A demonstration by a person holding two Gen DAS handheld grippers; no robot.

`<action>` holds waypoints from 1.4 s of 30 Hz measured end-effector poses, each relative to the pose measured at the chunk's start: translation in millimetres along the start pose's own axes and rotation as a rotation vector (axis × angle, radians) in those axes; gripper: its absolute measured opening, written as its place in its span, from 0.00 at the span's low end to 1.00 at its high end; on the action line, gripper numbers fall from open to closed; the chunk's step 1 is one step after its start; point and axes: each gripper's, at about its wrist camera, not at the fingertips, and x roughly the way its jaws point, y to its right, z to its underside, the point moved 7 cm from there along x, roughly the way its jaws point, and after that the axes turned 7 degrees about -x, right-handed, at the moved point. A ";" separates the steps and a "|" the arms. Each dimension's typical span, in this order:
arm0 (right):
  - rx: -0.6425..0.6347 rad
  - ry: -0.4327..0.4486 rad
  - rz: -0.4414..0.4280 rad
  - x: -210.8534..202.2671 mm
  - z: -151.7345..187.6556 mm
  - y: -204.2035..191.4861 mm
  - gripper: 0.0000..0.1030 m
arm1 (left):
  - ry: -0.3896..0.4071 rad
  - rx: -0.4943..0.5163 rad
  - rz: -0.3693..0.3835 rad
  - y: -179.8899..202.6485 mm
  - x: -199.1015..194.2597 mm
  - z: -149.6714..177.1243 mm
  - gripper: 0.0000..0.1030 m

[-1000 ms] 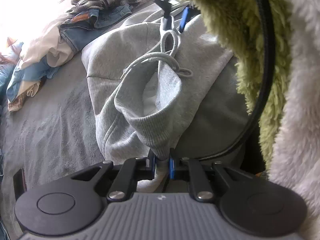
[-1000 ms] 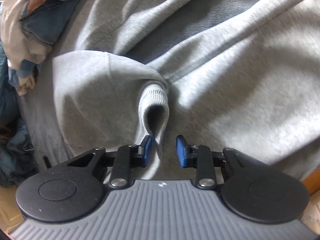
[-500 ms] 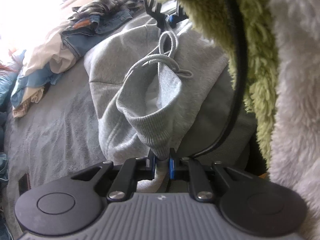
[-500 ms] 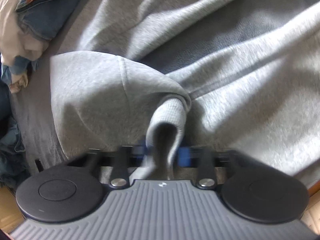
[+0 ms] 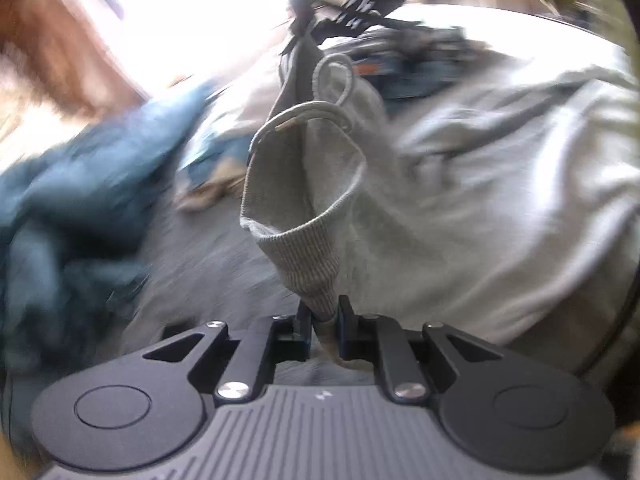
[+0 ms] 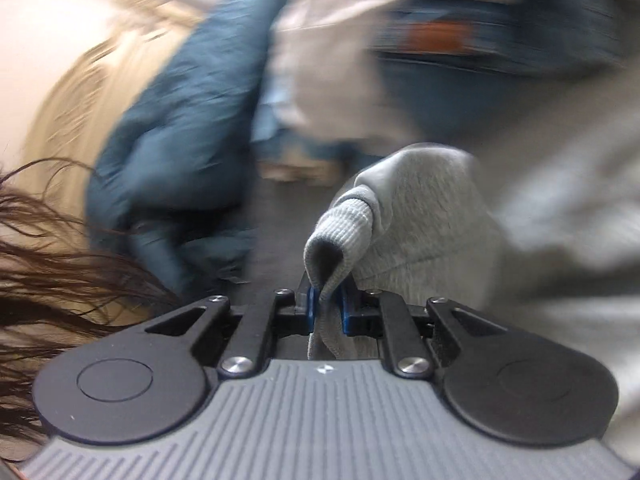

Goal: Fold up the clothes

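Gripping ribbed grey cloth, the left tongs [image 5: 323,322] are clamped on the waistband [image 5: 308,256] of the grey sweatpants [image 5: 460,208], whose drawstring [image 5: 316,114] loops just above the stretched opening. The right tongs [image 6: 329,307] are closing, their blue pads pressing a ribbed cuff [image 6: 340,236] of the same garment, the fabric bunched between them and hanging behind. The sweatpants are held up off the grey bed [image 5: 208,256], draping away to the right. Beyond them a teal jacket [image 6: 180,128] lies crumpled at left, with blurred jeans [image 6: 460,68] and pale clothes [image 6: 320,52] heaped farther back. Strands of dark hair [image 6: 60,260] cross the right view's left edge.
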 end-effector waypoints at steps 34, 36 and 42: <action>-0.594 -0.333 0.237 224.7 -9.2 -25.1 0.67 | -0.385 -1.491 0.176 -135.0 108.3 141.2 0.22; -0.734 -0.418 0.220 238.7 -0.3 -26.6 0.67 | -0.377 -1.504 0.162 -136.0 105.1 139.6 0.18; -0.984 -0.575 0.191 278.6 33.5 -29.8 0.66 | -0.327 -1.605 0.126 -150.6 96.2 139.0 0.14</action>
